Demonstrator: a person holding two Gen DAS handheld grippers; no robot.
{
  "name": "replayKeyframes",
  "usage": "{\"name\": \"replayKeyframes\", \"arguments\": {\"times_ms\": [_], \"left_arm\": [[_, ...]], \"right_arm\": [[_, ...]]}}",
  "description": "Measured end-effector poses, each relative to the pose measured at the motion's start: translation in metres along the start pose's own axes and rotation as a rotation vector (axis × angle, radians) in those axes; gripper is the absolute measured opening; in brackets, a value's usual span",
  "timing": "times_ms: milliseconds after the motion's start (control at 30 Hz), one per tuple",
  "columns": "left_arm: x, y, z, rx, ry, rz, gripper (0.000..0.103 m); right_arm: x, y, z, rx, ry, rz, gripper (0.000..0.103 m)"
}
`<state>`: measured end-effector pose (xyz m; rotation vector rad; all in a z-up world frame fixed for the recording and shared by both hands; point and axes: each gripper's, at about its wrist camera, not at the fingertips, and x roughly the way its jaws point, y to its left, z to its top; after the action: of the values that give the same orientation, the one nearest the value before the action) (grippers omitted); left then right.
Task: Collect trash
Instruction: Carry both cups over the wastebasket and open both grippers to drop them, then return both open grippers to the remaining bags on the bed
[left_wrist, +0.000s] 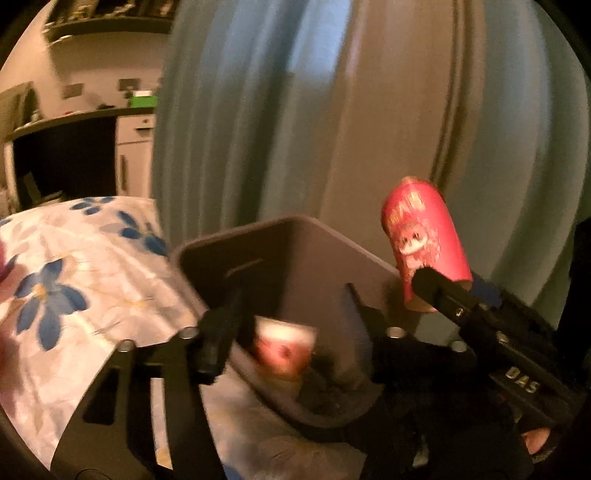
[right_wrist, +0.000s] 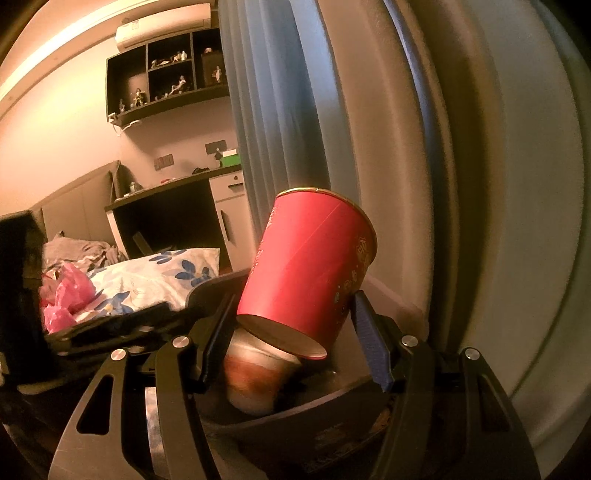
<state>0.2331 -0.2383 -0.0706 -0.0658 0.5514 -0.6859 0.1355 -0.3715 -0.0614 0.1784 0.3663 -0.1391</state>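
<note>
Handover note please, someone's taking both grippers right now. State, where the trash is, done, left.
Left gripper: open, empty, over the dark bin.
Right gripper: shut on red paper cup, tilted, at the bin's rim.
Done: a second red cup is already in the bin, blurred.
Left: release the held cup into the bin. Pink plastic bag lies on the floral bedding; probably next.

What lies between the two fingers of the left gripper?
A blurred red cup, loose in the opening of the bin; the left wrist view shows it.
</note>
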Motion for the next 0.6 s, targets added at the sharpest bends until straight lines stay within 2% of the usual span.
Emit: {"name": "replayKeyframes", "arguments": {"times_ms": [67,267,533,600], "left_arm": [[-0.016,0.012,-0.001,-0.042,-0.029,0.038,0.073],[-0.081,0.036,-0.016,-0.092,-0.124,0.237,0.086],[-0.163,0.081,-0.042,-0.138,-0.208,0.545,0.089],[-0.177,0.097,-0.047,-0.171,-0.222,0.596,0.089]], "right_arm": [[0.003,0.002,-0.001,-0.005,0.006,0.002,0.062],[0.019,0.010,-0.009,-0.026,0.031,0.005,0.062],[0.039,0.017,-0.020,-0.034,0.068,-0.013,0.063],[0.041,0.017,-0.020,-0.038,0.070,-0.025,0.063]]}}
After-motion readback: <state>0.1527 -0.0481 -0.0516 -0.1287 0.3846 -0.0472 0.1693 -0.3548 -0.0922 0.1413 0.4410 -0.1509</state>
